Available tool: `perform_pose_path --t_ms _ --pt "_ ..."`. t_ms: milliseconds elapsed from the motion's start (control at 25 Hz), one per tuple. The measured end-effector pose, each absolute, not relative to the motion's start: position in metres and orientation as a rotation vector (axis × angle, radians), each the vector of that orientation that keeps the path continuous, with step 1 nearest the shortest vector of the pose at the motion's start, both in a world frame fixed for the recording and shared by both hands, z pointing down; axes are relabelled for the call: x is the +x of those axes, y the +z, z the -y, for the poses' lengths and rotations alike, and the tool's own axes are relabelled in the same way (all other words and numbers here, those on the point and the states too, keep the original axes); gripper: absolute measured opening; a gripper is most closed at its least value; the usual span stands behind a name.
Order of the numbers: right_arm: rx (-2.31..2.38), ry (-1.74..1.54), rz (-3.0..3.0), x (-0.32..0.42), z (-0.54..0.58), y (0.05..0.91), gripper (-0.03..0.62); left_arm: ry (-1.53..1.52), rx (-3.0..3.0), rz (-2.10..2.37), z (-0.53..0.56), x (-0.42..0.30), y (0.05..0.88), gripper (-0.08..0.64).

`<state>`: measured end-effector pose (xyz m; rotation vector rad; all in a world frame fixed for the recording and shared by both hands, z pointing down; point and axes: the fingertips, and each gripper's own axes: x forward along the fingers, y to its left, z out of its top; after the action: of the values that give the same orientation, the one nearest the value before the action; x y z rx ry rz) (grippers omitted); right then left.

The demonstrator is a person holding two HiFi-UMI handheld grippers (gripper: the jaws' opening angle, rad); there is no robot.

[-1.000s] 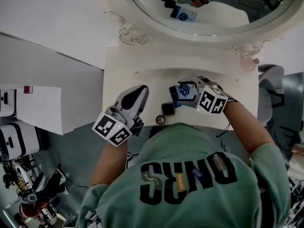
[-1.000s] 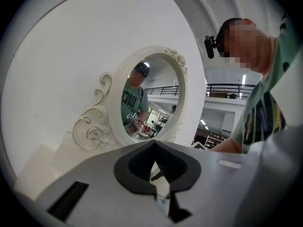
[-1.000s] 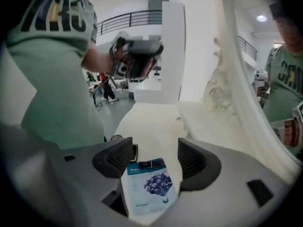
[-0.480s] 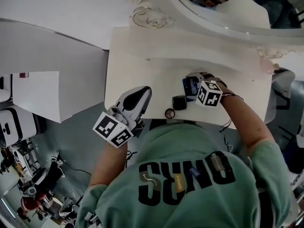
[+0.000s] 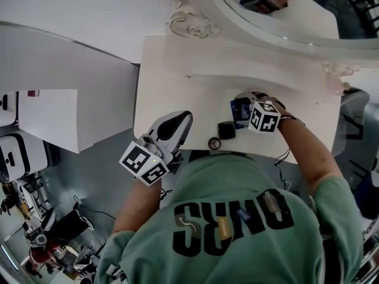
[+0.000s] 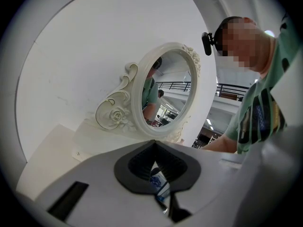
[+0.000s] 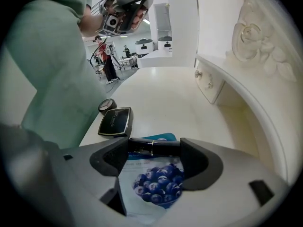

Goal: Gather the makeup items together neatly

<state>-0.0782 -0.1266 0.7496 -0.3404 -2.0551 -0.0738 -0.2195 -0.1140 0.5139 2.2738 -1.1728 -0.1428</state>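
On the white vanity table (image 5: 177, 76) lies a blueberry-print sachet (image 7: 156, 183) (image 5: 238, 112). A black tube (image 7: 154, 148) rests across it, between the fingertips of my right gripper (image 7: 155, 157) (image 5: 235, 107). The jaws stand wide and do not squeeze the tube. Just ahead are a black square compact (image 7: 115, 121) (image 5: 225, 130) and a small round case (image 7: 107, 105) (image 5: 214, 142). My left gripper (image 5: 182, 120) (image 6: 154, 148) hovers over the table's front left, shut and with nothing in it.
An ornate white mirror (image 5: 278, 22) (image 6: 165, 93) stands along the back of the table. A small knob (image 7: 198, 74) sits on the raised shelf under it. The makeup items lie close to the table's front edge, against the person's green shirt (image 5: 237, 218).
My right gripper has settled lower over the sachet, hiding most of it. The left gripper has hardly moved. The head camera has shifted, so the table sits further right in view.
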Motion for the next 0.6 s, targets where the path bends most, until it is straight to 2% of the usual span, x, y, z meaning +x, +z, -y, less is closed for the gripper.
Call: perform_pose_path --t_ms 280,480,600 --pt "-0.207 -0.054 2.238 -0.103 0.151 0.679 0.333 -0.167 2.292 1.180 0.113 -0.221 0.503 0.008" --pt "-0.069 -0.077 2.395 -0.157 0.199 0.609 0.333 -0.200 2.317 1.208 0.116 -0.241 0.487 0.008" --pt "0.005 -0.112 2.416 -0.192 0.233 0.598 0.333 -0.213 2.324 1.219 0.118 -0.260 0.482 0.008"
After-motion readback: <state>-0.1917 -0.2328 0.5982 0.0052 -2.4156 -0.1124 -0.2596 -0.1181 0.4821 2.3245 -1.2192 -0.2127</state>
